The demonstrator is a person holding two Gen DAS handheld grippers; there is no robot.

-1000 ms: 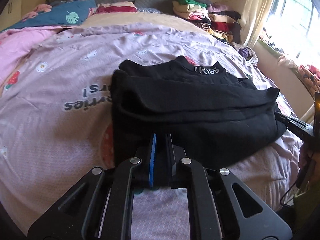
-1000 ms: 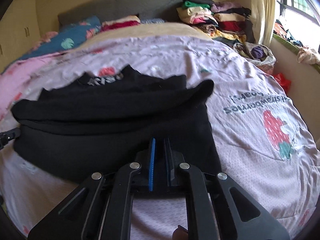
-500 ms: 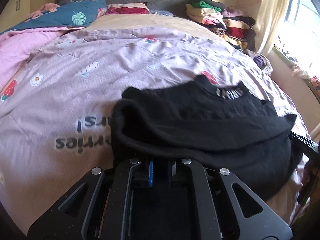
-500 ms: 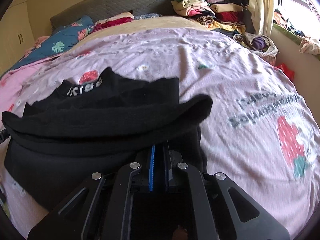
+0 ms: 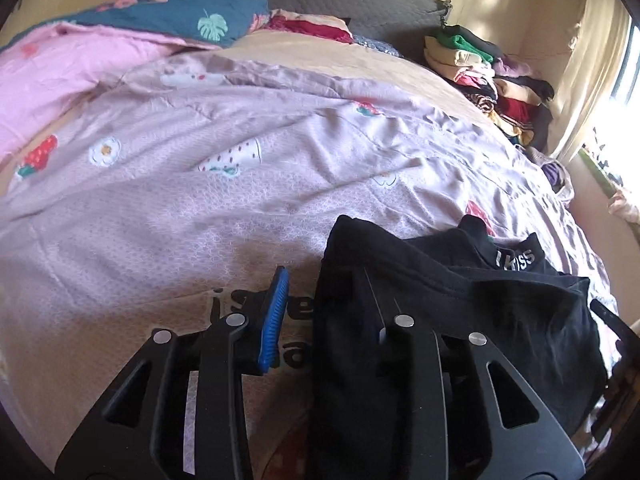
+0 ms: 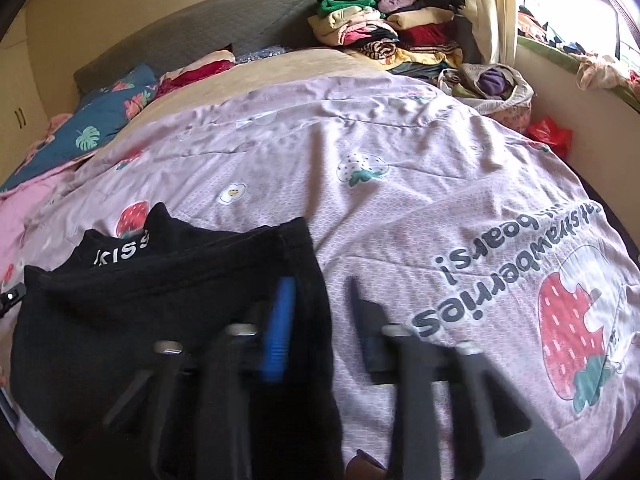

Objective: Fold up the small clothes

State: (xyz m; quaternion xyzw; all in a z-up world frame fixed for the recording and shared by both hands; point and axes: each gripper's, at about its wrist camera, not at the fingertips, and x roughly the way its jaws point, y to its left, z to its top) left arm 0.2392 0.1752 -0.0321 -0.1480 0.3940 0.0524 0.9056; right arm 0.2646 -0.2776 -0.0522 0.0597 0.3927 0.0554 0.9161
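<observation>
A black top (image 5: 460,320) with white "KISS" lettering on its collar lies folded on the pink strawberry bedspread (image 5: 200,200). My left gripper (image 5: 332,312) is open over the top's left edge; the cloth lies across its right finger. In the right wrist view the same top (image 6: 160,300) lies at the lower left. My right gripper (image 6: 320,320) is open and blurred over the top's right edge, its blue-padded finger (image 6: 278,328) above the cloth.
A stack of folded clothes (image 6: 384,36) stands at the bed's far right corner by the curtain. Pillows and a blue leaf-print quilt (image 5: 180,20) lie at the grey headboard. A bag of clothes (image 6: 488,84) sits at the right bedside.
Both grippers were shut on the top's near hem, carried it forward over the garment, and now stand open. The folded top lies released on the bed.
</observation>
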